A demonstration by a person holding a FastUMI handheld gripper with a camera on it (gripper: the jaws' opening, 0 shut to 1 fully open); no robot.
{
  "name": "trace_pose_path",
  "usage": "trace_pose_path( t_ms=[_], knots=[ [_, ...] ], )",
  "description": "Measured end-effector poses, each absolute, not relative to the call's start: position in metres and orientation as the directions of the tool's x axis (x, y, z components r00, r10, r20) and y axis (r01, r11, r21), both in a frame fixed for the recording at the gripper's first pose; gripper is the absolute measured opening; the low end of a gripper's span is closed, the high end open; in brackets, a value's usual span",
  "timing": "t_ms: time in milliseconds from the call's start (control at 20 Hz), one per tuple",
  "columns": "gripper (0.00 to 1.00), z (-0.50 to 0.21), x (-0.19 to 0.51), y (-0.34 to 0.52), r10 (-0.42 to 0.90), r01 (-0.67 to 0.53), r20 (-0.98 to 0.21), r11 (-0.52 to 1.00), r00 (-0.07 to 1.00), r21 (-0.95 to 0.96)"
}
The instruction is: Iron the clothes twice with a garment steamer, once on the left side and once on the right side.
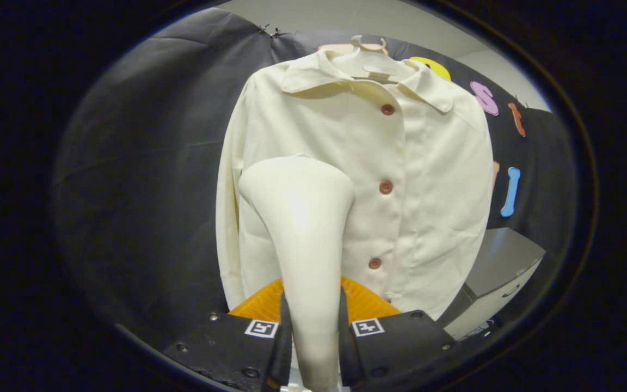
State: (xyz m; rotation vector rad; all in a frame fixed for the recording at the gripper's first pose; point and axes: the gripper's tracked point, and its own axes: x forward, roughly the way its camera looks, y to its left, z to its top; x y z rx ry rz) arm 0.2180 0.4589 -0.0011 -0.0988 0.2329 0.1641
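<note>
- Clearly, in the gripper view, the gripper (311, 332) has its jaws pinching the steamer (302, 228) by its narrow handle, one finger on each side, so the tool cannot twist during a stroke.
- Its wide head rises beyond the jaws and faces away from the camera, toward the shirt (357, 179); I judge this keeps the steam side turned to the cloth.
- That head overlaps the shirt panel to the left of the buttons (385, 187); whether it touches the fabric I cannot tell.
- The shirt hangs straight ahead on a hanger (368, 44), buttoned and spread flat, which gives a smooth surface to run along.
- An orange part (365, 305) lies just ahead of the jaws, under the shirt hem; what it is I cannot tell.
- A grey cabinet (501, 261) stands beyond the jaws to the right, beside the shirt.
- Judging by the position, this is the pass on that one side; the panel across the buttons has yet to be covered.
</note>
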Motion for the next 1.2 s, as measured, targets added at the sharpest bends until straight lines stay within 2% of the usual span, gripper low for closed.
trace_pose_path(
  t_ms=[600,1200],
  knots=[
    [0.36,-0.112,0.229,0.448,-0.008,-0.035,-0.300,0.990,0.954,-0.138],
    [0.36,-0.208,0.222,0.440,-0.044,-0.007,-0.411,0.993,0.910,-0.120]
  ],
)
